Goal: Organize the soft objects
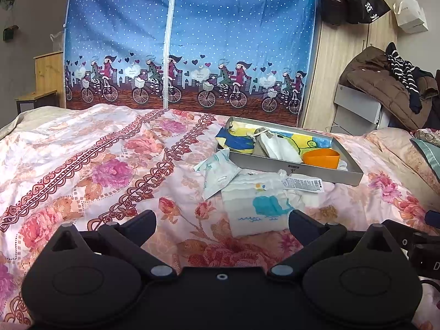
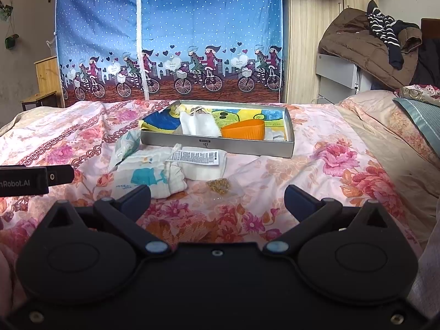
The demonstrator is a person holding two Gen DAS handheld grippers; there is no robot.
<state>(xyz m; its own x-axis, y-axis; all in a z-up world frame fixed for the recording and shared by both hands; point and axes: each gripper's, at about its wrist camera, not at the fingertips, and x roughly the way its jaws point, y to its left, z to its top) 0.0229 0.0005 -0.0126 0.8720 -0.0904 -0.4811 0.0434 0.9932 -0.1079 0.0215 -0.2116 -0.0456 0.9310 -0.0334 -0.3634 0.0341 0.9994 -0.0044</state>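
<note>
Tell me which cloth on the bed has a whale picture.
The white folded cloth nearest the left tool. Its neighbour has only a pale print and lies closer to the tray.

Dim, bluish indoor light; sharp centre, fisheye-bent edges, dark corners.

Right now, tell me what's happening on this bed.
A person holds two grippers over a floral bedspread, both open and empty. The left gripper faces a white cloth with a teal whale print; the right gripper points toward it too. Behind sits a grey tray holding an orange cup and a white pouch. Nothing is gripped.
</note>
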